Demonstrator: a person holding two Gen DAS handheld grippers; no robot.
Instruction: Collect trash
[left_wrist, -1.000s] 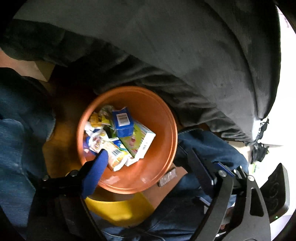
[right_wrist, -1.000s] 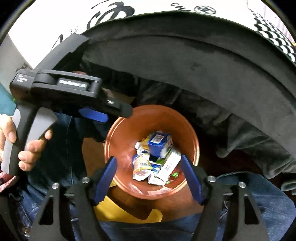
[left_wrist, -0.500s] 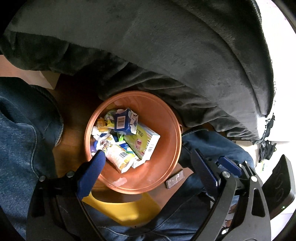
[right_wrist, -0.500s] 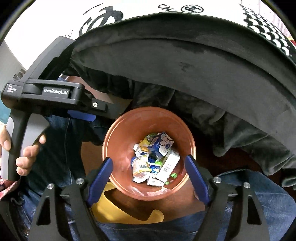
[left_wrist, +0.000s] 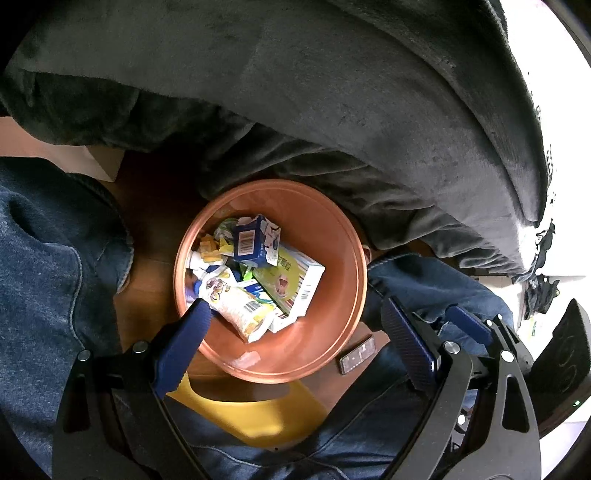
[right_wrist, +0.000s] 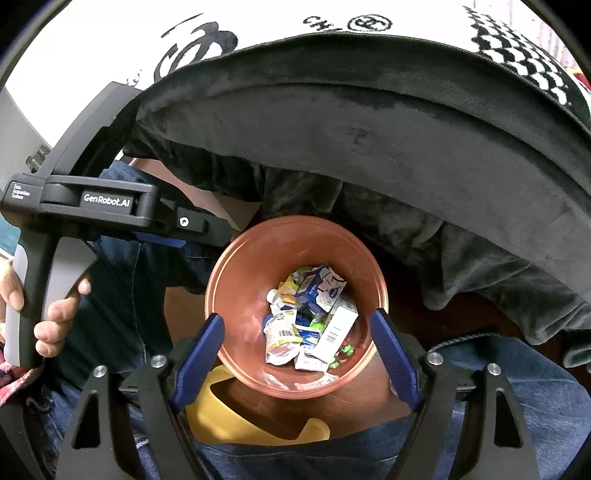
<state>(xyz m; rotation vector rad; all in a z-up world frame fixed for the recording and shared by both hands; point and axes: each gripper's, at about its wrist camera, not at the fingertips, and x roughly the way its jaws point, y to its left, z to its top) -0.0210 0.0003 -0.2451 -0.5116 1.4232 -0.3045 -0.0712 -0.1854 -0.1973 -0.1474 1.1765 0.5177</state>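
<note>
An orange bin (left_wrist: 332, 258) (right_wrist: 236, 280) stands on the wooden floor between the person's knees. It holds trash: a blue carton (left_wrist: 255, 240) (right_wrist: 319, 288), a white and green box (left_wrist: 295, 280) (right_wrist: 338, 328) and a crumpled pouch (left_wrist: 240, 310) (right_wrist: 280, 338). My left gripper (left_wrist: 297, 336) is open and empty above the bin. My right gripper (right_wrist: 299, 347) is open and empty above the bin too. The left gripper's black body (right_wrist: 107, 199) shows in the right wrist view, held by a hand.
A dark grey blanket (left_wrist: 332, 92) (right_wrist: 369, 129) hangs over the bed edge behind the bin. A yellow stool (left_wrist: 258, 413) (right_wrist: 218, 417) lies under the person's jeans (left_wrist: 44, 277). A small black device (left_wrist: 356, 356) lies on the floor by the bin.
Both grippers have pulled up and away from the bin, so it looks smaller. The blue carton has tipped and settled on the trash pile.
</note>
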